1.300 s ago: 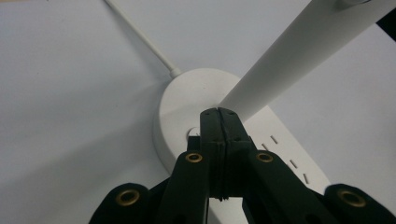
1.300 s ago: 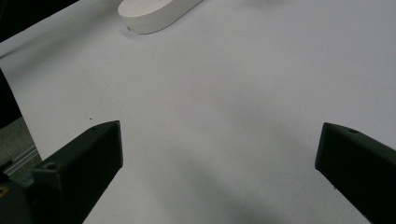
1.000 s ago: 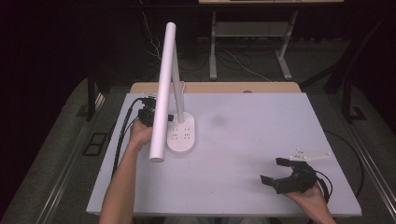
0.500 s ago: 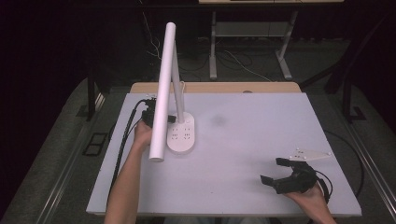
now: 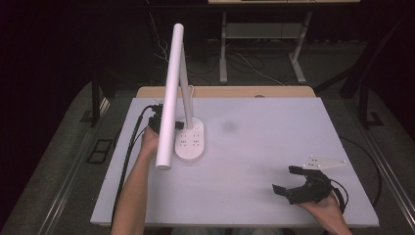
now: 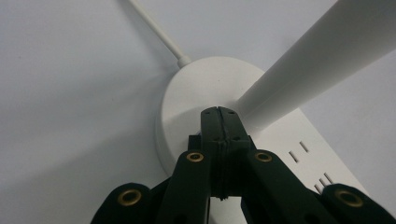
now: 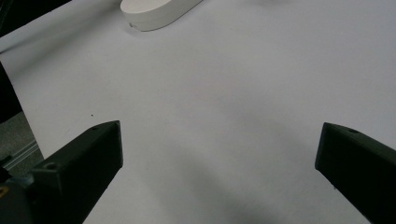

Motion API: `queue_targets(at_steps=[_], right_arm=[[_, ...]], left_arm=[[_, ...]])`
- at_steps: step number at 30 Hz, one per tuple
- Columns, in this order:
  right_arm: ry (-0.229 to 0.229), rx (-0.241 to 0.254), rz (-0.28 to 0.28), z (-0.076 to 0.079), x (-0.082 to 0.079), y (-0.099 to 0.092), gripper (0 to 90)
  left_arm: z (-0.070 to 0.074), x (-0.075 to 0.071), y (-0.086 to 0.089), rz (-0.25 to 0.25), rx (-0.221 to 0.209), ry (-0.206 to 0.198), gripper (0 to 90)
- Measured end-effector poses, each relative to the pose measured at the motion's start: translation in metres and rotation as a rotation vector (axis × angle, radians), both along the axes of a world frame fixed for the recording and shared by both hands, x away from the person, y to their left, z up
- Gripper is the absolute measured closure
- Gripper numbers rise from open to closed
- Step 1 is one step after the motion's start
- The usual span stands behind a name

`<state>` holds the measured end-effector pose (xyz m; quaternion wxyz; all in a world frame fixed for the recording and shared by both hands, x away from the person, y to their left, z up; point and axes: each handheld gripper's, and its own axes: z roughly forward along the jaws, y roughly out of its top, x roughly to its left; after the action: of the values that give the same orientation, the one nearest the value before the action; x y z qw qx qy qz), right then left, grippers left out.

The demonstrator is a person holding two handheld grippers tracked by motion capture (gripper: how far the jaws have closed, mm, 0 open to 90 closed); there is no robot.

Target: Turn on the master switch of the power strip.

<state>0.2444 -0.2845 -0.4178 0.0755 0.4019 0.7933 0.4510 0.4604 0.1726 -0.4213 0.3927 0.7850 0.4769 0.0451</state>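
High view: the lamp stands at the far left of the table, its long white head leaning out toward the near side. The left tongs sit just left of the base, partly hidden behind the head, probably there to press a control on the base. The right tongs rest at the near right, well apart from the lamp, seemingly idle.

Left gripper view: the left tongs are together, clamped on nothing, their tips touching or almost touching the base by the foot of the stem.

Right gripper view: the right tongs are wide apart over bare table; the base lies far off at the top.
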Motion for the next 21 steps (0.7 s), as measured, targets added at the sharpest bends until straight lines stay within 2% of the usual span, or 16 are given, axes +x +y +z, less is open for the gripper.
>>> queue_targets(at_steps=[3, 5, 7, 19, 21], right_arm=[[0.006, -0.001, 0.003, 0.0003, -0.0006, 0.0009, 0.4], [0.004, -0.003, 0.004, 0.0003, -0.0005, 0.0016, 0.4], [0.005, -0.001, 0.005, 0.0007, -0.001, 0.0024, 0.4], [-0.004, 0.0, 0.005, 0.0015, -0.0011, 0.0008, 0.4], [-0.003, -0.001, 0.0, 0.0015, -0.0007, 0.0, 0.4]], left_arm=[[0.0017, -0.0009, -0.003, -0.007, 0.037, -0.008, 90.0], [0.0012, -0.0011, -0.0035, 0.002, 0.033, -0.005, 90.0], [0.0017, -0.0015, -0.0047, 0.001, 0.047, -0.008, 90.0], [0.001, -0.0027, -0.0058, 0.034, 0.038, 0.0, 90.0], [-0.0006, -0.0026, -0.0035, 0.037, 0.012, 0.003, 90.0]])
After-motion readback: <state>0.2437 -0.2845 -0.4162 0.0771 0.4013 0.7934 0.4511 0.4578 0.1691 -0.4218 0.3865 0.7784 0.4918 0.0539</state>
